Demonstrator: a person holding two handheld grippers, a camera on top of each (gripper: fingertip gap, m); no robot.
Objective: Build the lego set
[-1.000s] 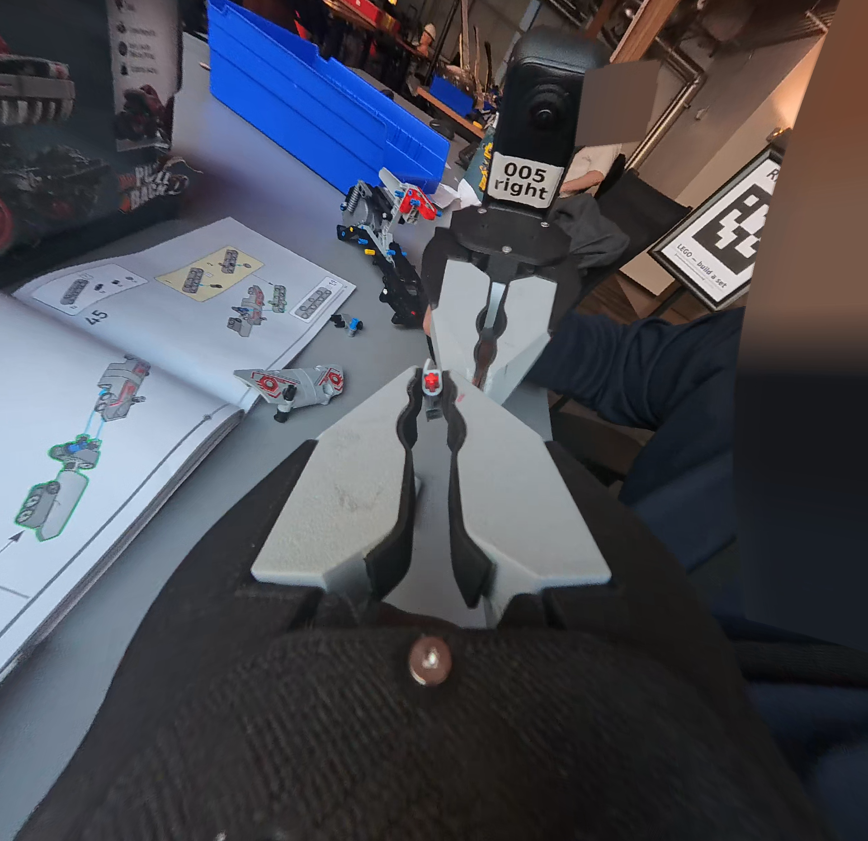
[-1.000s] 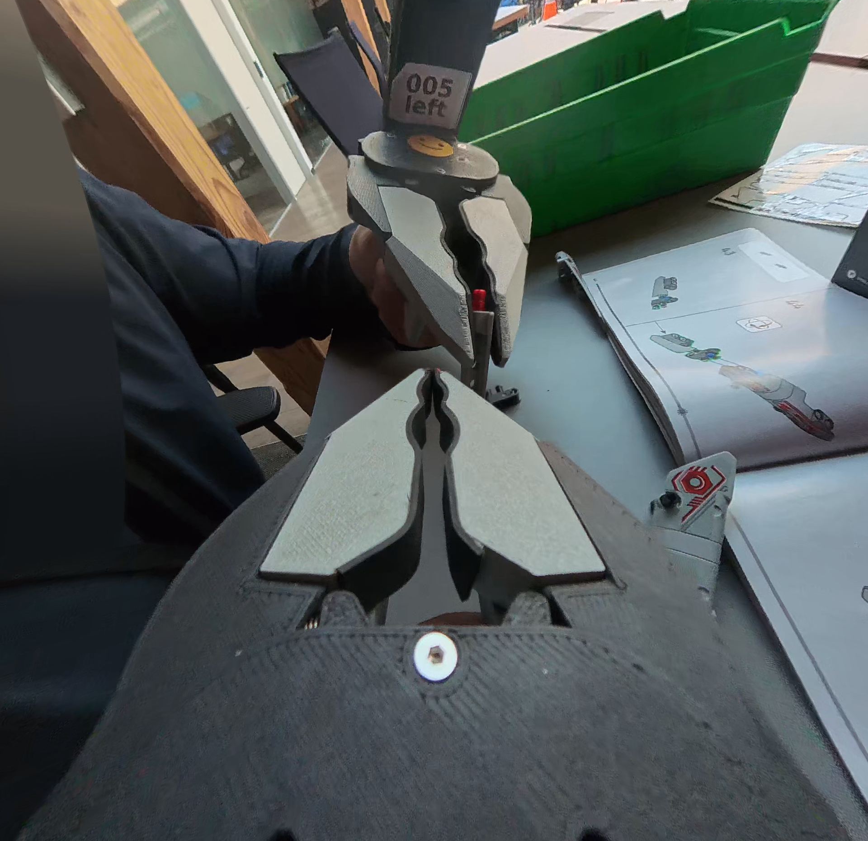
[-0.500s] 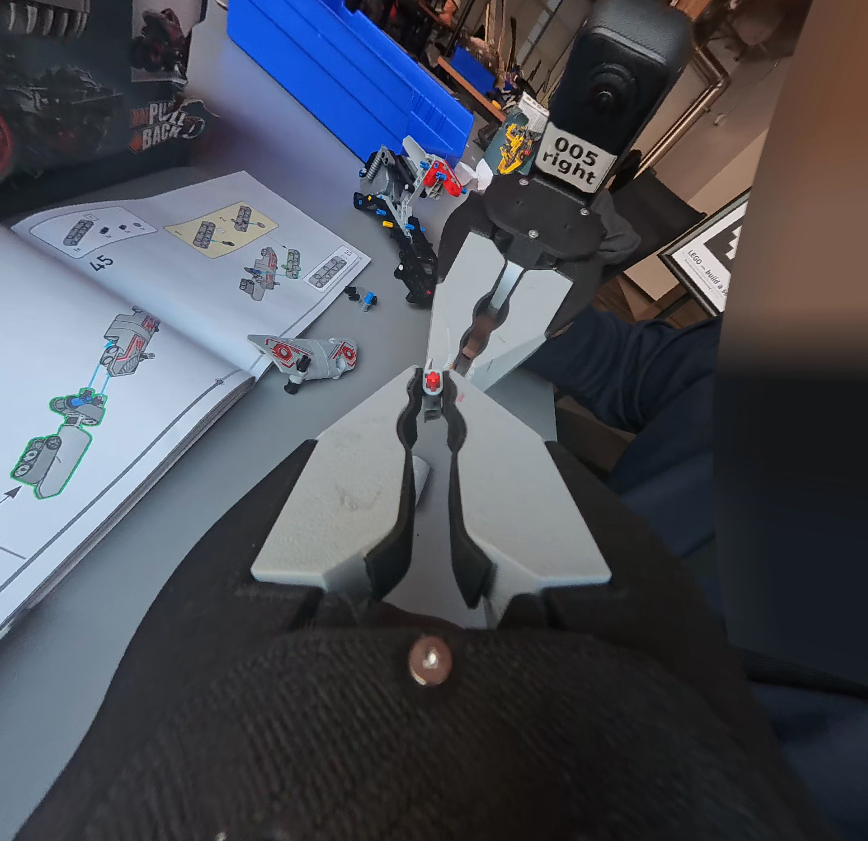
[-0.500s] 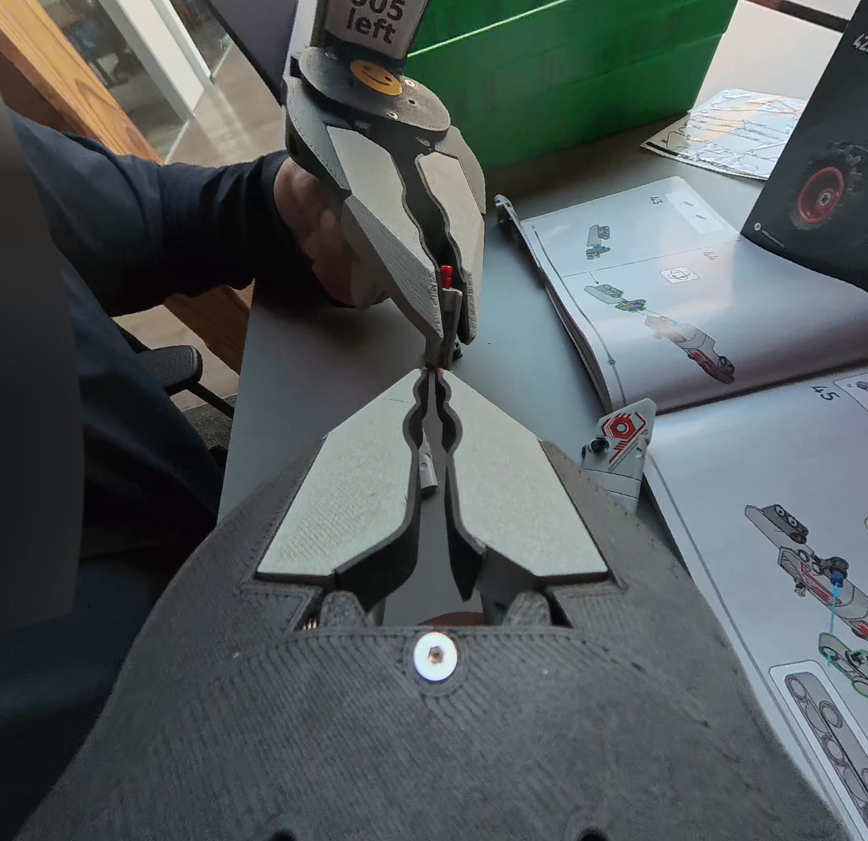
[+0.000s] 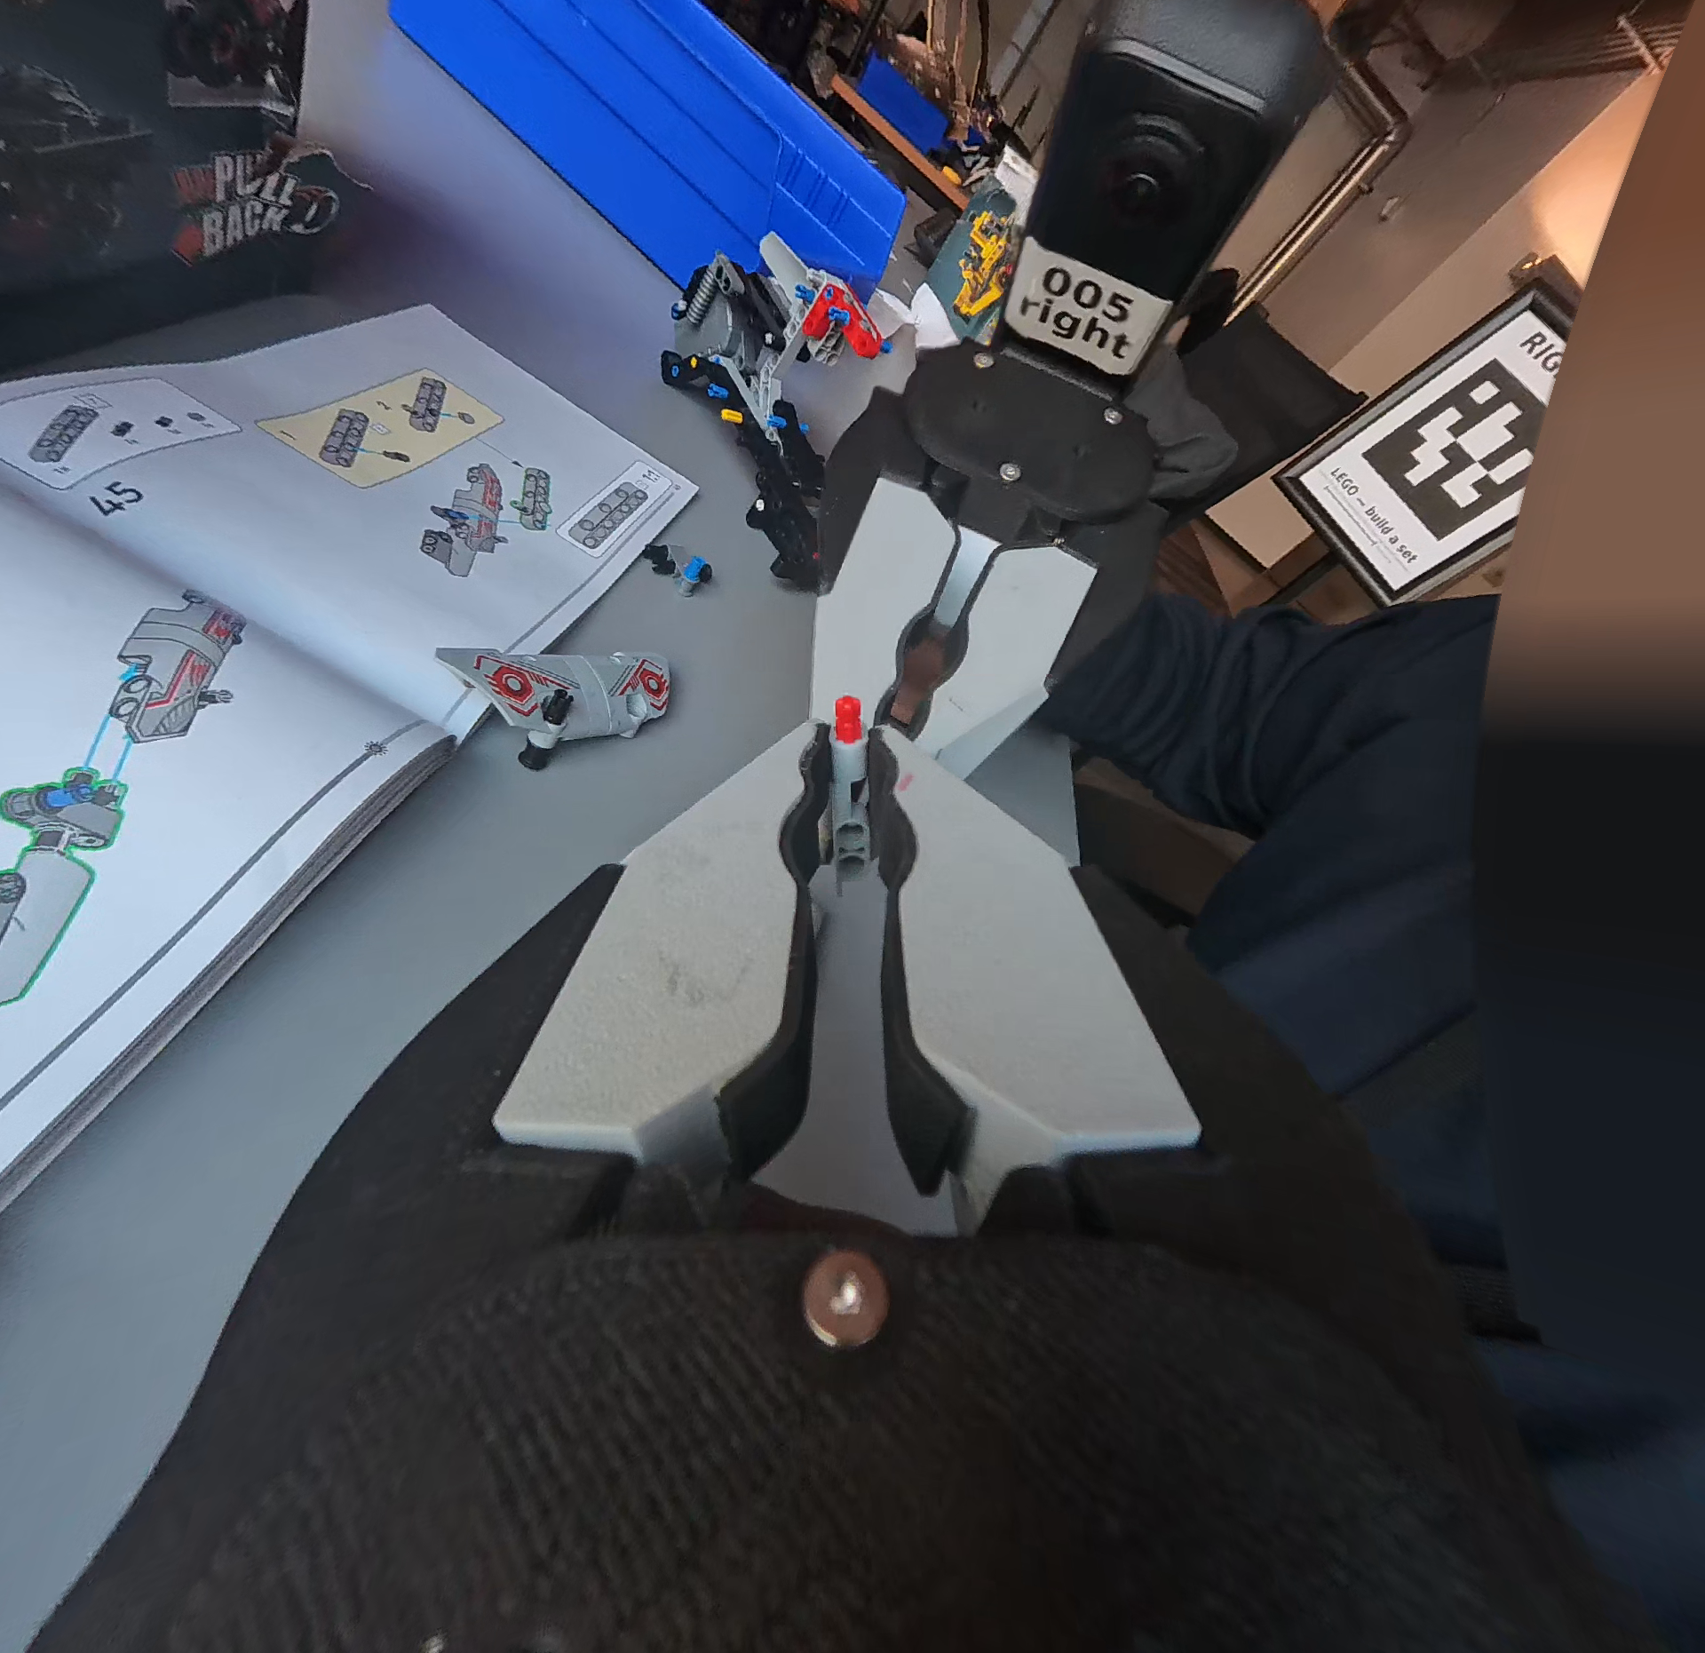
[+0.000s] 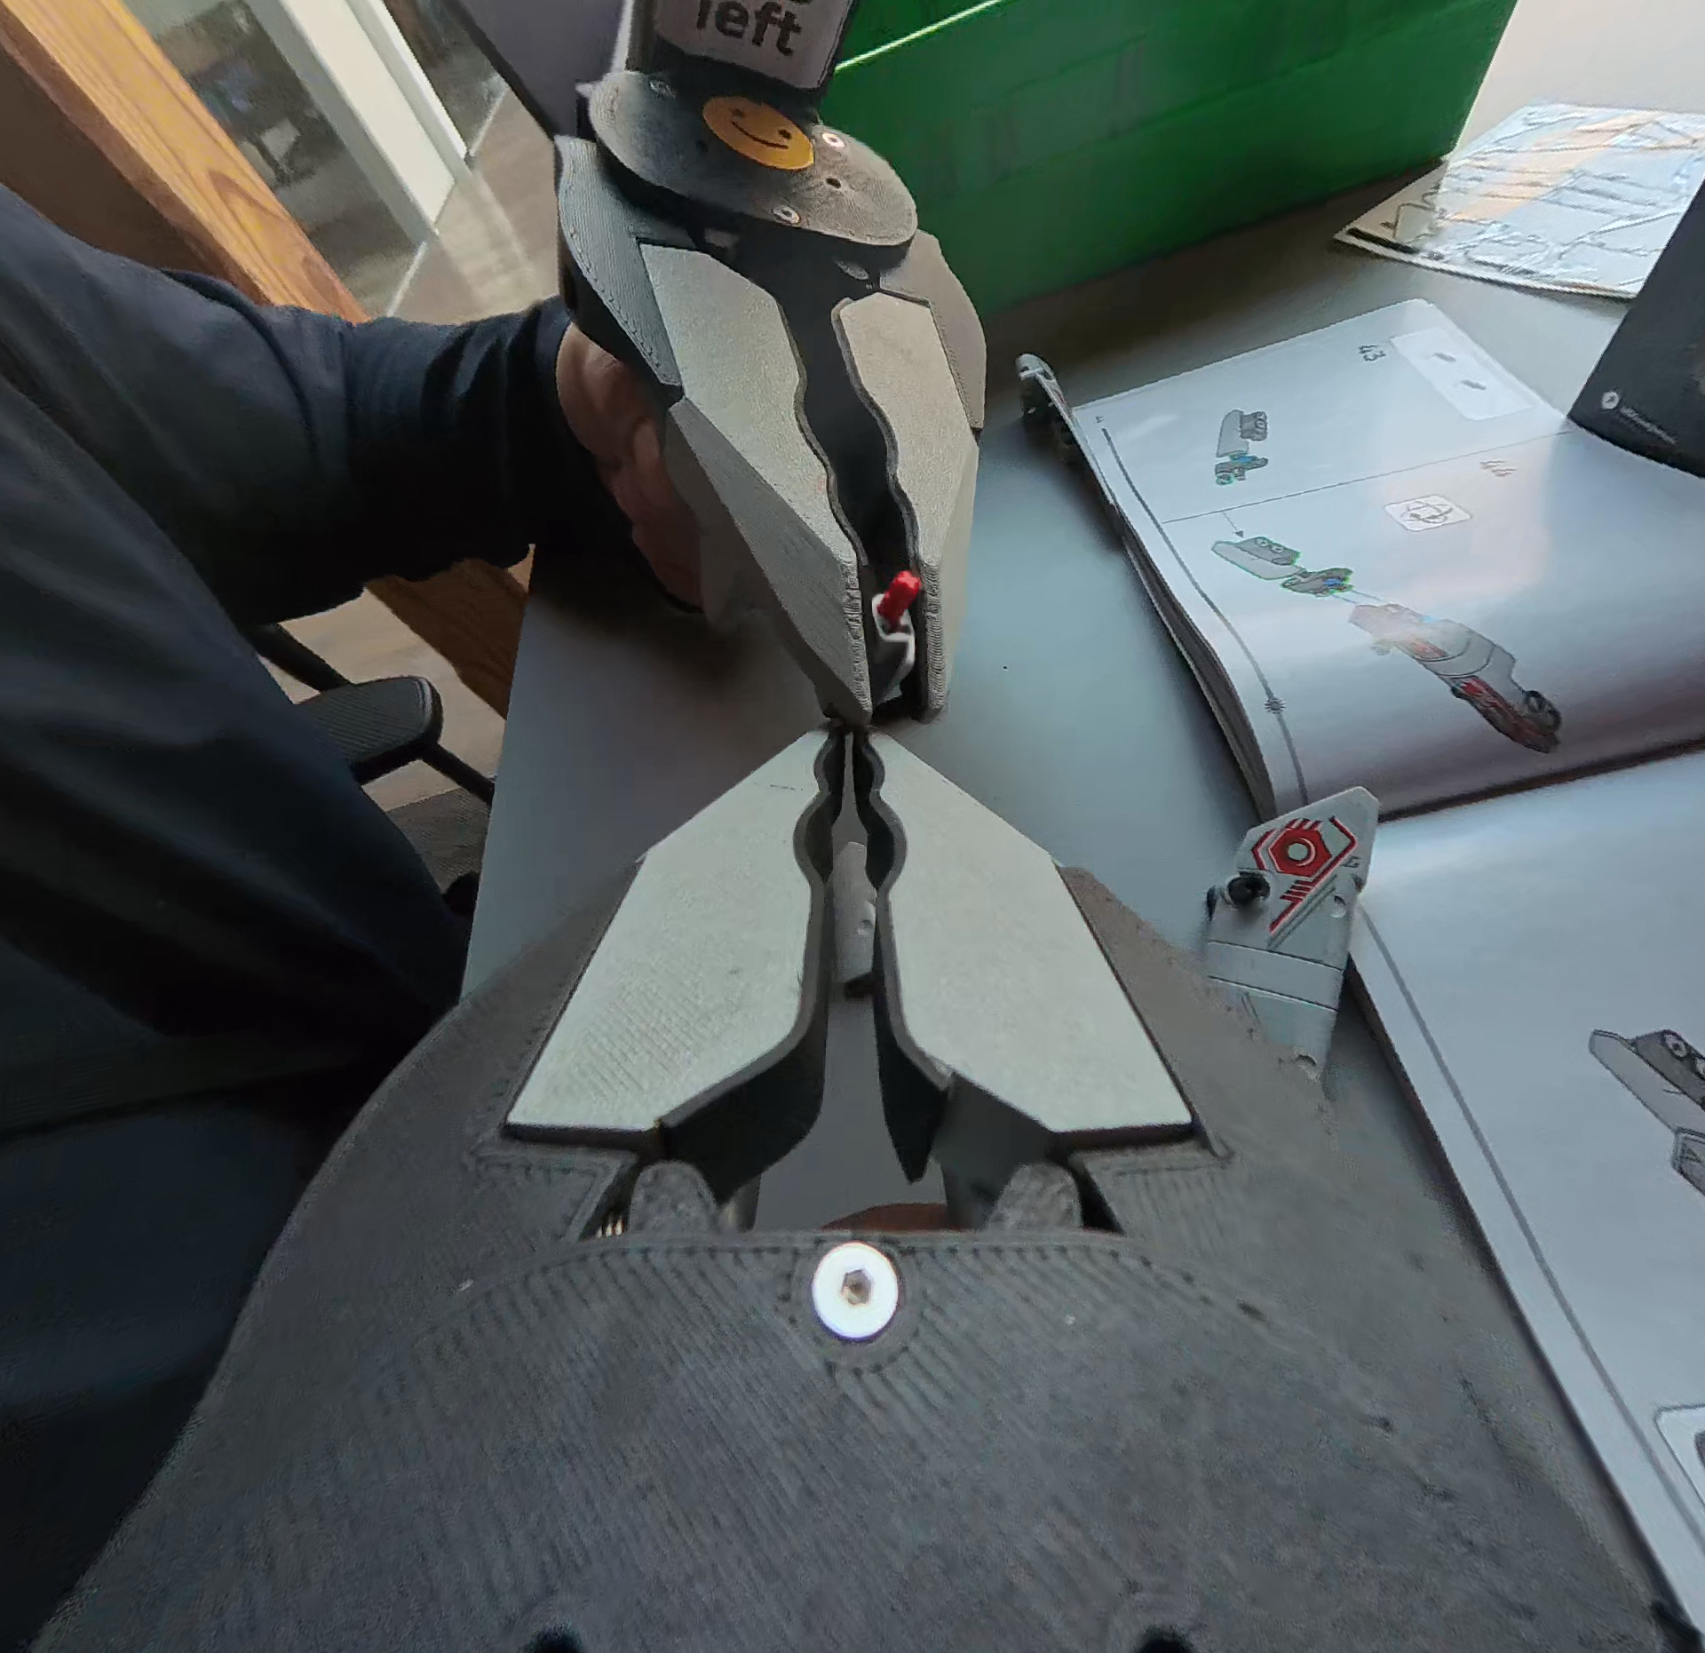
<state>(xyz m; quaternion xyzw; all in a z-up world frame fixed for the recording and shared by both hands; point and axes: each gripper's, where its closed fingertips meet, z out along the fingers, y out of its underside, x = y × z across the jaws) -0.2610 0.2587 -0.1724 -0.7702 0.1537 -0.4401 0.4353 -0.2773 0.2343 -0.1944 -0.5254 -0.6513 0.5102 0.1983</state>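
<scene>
Left tongs (image 5: 844, 750) closed on a grey beam (image 5: 849, 801) with a red pin (image 5: 846, 716) at its tip. Right tongs (image 6: 849, 746) closed tip-to-tip against the left; a grey piece (image 6: 853, 917) sits between its fingers (grip unclear). Grey panel (image 5: 572, 686) lies on the bench (image 5: 517, 252) beside the open manual (image 5: 277, 547).

Right gripper (image 6: 853, 750): closed, tips meeting left gripper (image 6: 890, 695)
Left gripper: clamps red-tipped grey piece (image 6: 893, 621)
Right: instruction booklet (image 6: 1439, 594)
</scene>
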